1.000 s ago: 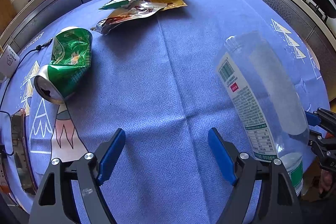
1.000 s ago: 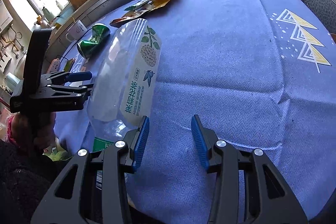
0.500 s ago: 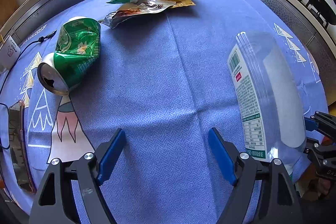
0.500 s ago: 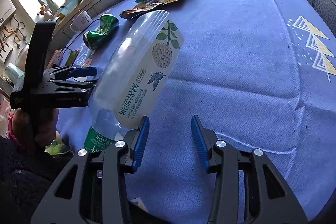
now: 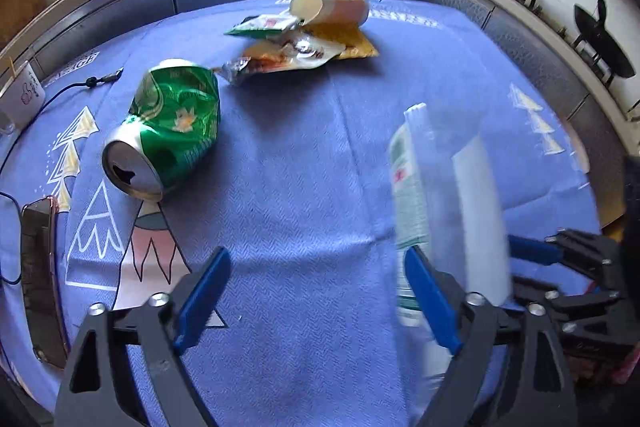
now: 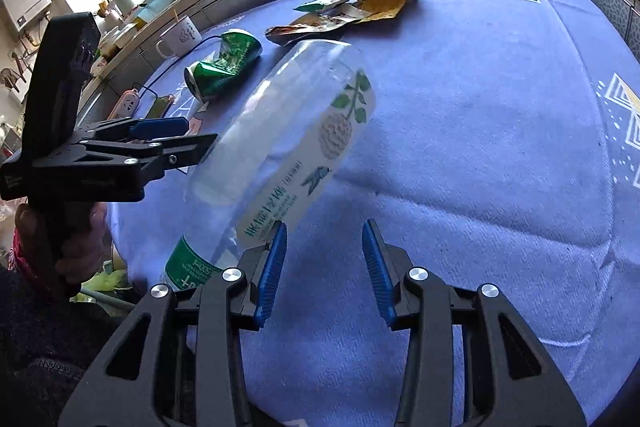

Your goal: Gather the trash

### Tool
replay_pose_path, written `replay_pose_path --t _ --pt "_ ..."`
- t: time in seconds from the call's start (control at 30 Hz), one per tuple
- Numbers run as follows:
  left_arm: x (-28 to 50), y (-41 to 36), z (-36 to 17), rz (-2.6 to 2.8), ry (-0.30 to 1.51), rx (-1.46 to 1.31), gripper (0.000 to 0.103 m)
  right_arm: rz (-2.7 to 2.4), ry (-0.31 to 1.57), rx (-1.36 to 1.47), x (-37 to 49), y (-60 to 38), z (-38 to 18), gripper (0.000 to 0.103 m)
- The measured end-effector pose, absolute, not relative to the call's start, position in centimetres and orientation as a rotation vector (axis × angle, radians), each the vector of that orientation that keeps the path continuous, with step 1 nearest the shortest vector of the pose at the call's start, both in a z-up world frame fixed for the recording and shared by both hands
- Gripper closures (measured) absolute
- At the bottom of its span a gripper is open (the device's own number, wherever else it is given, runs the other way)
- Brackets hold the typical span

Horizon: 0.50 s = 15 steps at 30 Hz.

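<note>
Two grippers: we've got the left gripper (image 5: 316,297) spread wide, right gripper (image 6: 323,269) spread too, nothing between either
Bottle (image 6: 288,147): clear plastic, blurred, tilted between them over the tablecloth (image 6: 460,99) edge
Can (image 5: 172,131): crushed, green, lying near wrappers (image 5: 296,53)

Bare blue tablecloth (image 5: 304,187) mid-table, blurred bottle (image 5: 448,195) blocking right, apparently airborne, crushed can (image 5: 172,127) left

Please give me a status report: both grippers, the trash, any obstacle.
Left gripper open, empty. Right gripper open, empty. Plastic bottle tipping between them, blurred, held by neither. Crushed can, wrappers, cup on the tablecloth. Nothing blocking.
</note>
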<state>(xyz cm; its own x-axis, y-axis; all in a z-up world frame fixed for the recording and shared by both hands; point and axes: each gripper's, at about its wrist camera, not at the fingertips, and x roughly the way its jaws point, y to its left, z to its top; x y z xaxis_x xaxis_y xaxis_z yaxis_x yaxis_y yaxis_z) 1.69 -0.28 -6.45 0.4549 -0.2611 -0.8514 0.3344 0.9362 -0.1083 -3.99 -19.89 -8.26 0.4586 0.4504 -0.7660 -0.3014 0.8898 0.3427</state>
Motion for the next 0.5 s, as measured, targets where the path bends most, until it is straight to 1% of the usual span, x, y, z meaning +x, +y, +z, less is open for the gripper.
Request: replay_pose_path --t 0.17,0.2,0.3,0.37,0.5 --pt "1.7 1.7 -4.9 -0.316 1.039 0.059 0.012 0.539 0.974 0.126 -2.8 -17.5 -8.3 0.063" --pt "1.6 2.2 -4.3 -0.308 1.031 0.043 0.009 0.549 0.973 0.118 -2.6 -17.1 -8.3 0.063" --pt "1.5 3.3 -2.9 -0.261 0.990 0.032 0.006 0.585 0.971 0.123 -2.1 -16.3 -8.6 0.063" --pt "1.5 2.8 -2.9 -0.266 0.997 0.054 0.005 0.612 0.969 0.153 -1.5 -15.9 -8.8 0.063" --pt "1.1 -0.4 -4.9 -0.305 1.056 0.130 0.004 0.661 0.972 0.227 -0.9 -16.1 -9.6 0.063"
